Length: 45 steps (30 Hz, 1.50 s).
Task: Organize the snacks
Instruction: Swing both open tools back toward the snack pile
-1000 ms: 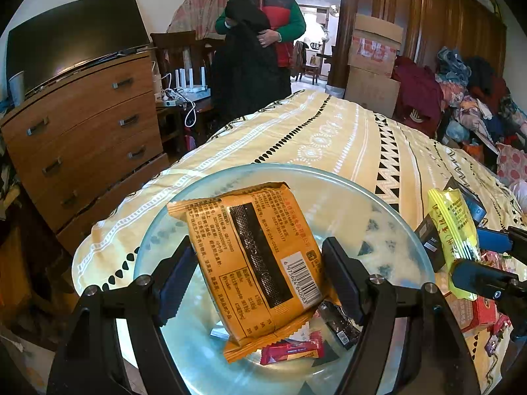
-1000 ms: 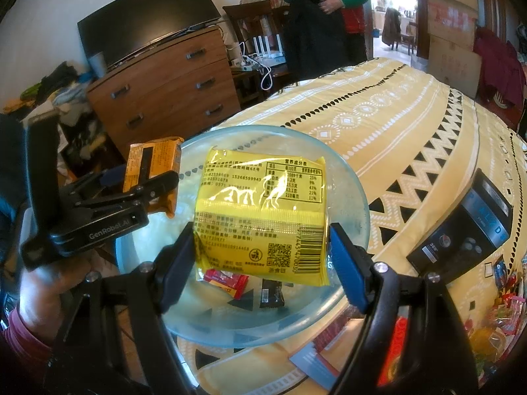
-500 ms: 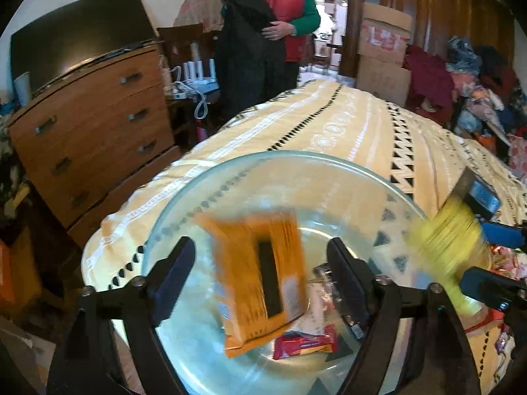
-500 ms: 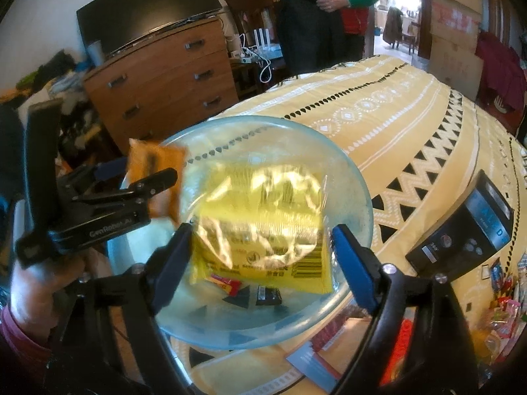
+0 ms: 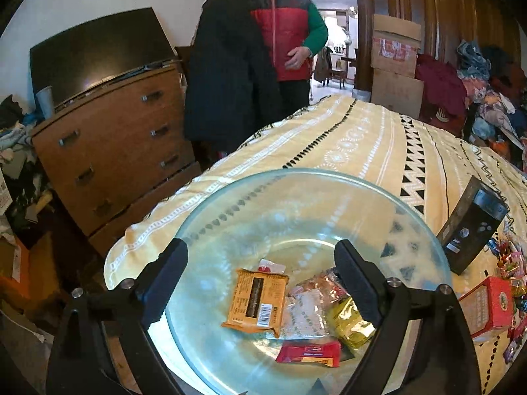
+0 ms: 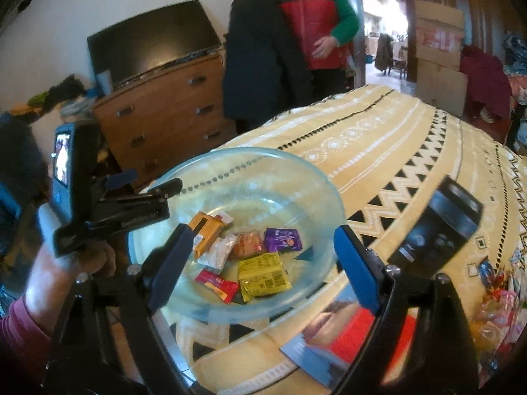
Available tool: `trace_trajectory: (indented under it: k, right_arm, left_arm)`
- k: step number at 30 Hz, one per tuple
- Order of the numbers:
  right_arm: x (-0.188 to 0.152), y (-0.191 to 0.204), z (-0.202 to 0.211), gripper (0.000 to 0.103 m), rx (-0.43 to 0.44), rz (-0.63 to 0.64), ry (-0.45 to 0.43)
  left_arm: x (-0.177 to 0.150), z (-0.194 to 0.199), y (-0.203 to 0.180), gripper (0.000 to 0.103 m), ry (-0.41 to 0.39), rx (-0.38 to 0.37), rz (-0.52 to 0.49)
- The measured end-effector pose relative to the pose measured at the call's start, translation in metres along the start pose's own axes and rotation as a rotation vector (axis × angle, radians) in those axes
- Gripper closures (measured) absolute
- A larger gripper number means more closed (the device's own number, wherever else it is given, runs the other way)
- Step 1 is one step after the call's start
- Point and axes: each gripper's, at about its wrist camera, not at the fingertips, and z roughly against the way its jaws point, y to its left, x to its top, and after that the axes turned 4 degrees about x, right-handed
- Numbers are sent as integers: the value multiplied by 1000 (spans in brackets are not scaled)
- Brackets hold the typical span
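Covering the whole surface under our tongs, the yellow patterned cloth (image 5: 362, 138) spreads away ahead. On it, straight ahead of both tongs, we see the glass bowl (image 5: 230, 197). To the right of the right tongs (image 6: 263, 260) stands a black box (image 6: 438, 227), and a red box (image 5: 487, 306) lies right of the left tongs (image 5: 260, 279). We hold both tongs spread wide apart with nothing between their fingers. In the bowl, between the left fingers, the orange packet (image 5: 257, 299) lies flat. The yellow packet (image 6: 263, 276) sits between the right fingers, with a red bar (image 6: 217, 284) just left of it and a purple packet (image 6: 283, 240) beyond it.
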Motion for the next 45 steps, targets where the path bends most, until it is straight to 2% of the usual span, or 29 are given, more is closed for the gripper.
trace_trajectory:
  k: [5,8,9,10,13,15,16,17,19,23,25,29,31,34,36,41,43,45]
  right_arm:
    - [-30,-21,42,15,-23,-43,-66]
    - [-69,-52,70,15,-64,-115,-70]
    - [-83,-64,78,15,-89,-138,-63]
    - [-98,-79,87,15,-117,-167,-52]
    - [-149,-132,117,18,-214,-286,-16]
    - [-175,-161,133,36,-272,-352,7]
    - [-192,-179,143,51,-309,-393,25]
    - [-205,-194,152,59,-338,-424,35]
    - [-229,-223,170,61,-373,-492,42]
    - [-257,-292,200,60,-446,-599,49]
    - [-255,-334,206,61,-462,-624,67]
    - [-227,-421,194,61,-477,-598,116]
    - [-211,-473,182,61,-451,-627,140]
    - [-197,-537,160,59,-461,-679,160]
    - [-186,-575,131,59,-471,-688,231]
    - [-171,-625,58,60,-407,-708,407]
    - [-170,-637,44,51,-394,-754,419]
    - [-166,-634,36,49,-384,-734,439]
  left_arm:
    - [1,36,-26,11,-53,-12,-10]
    - [-2,70,-57,0,-125,-68,-24]
    - [-5,84,-70,0,-157,-104,-30]
    - [-11,99,-91,0,-183,-174,-56]
    - [-26,124,-149,0,-194,-319,-172]
    - [-43,140,-195,0,-198,-425,-254]
    - [-51,144,-211,0,-194,-467,-282]
    - [-61,148,-235,0,-176,-524,-318]
    - [-76,145,-273,1,-124,-610,-373]
    - [-112,119,-343,11,35,-707,-453]
    - [-129,104,-369,12,109,-727,-460]
    - [-154,85,-397,12,176,-732,-465]
    - [-161,78,-404,12,196,-736,-451]
    - [-168,68,-410,12,212,-750,-438]
    - [-172,62,-417,12,212,-754,-443]
    - [-172,46,-425,12,228,-759,-432]
    - [-172,41,-427,12,238,-760,-421]
    - [-175,36,-428,11,249,-757,-428]
